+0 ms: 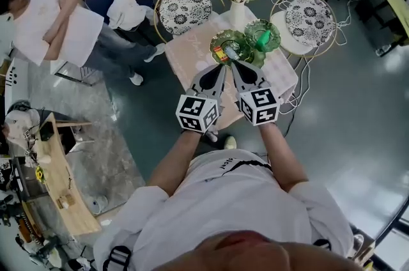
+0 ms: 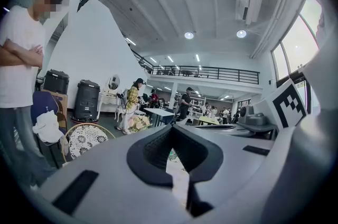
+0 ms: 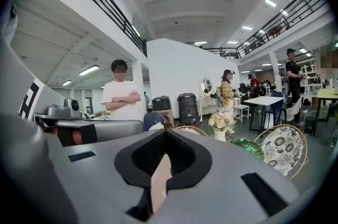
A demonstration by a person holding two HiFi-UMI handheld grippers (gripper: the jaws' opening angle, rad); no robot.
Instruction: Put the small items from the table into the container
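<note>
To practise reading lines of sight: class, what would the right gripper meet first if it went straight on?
Likely the patterned chair beyond the table, provided the right gripper clears the table's far edge; depth is unclear.

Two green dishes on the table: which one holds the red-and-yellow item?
The left green dish, lower in the head view; the right green dish holds a green item instead.

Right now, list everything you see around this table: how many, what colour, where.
table: one, pale pink, centre
nearer dish: one, green glass, on table, small red-yellow item inside
farther dish: one, green glass, beside it, green item inside
vase: one, white, pink flowers, table's far edge
patterned chairs: two, black-and-white seats, flanking the vase
bystander: one, white shirt, left of table
left gripper: one, grey, shut, empty, over table's near side
right gripper: one, grey, shut, empty, beside the left
</note>
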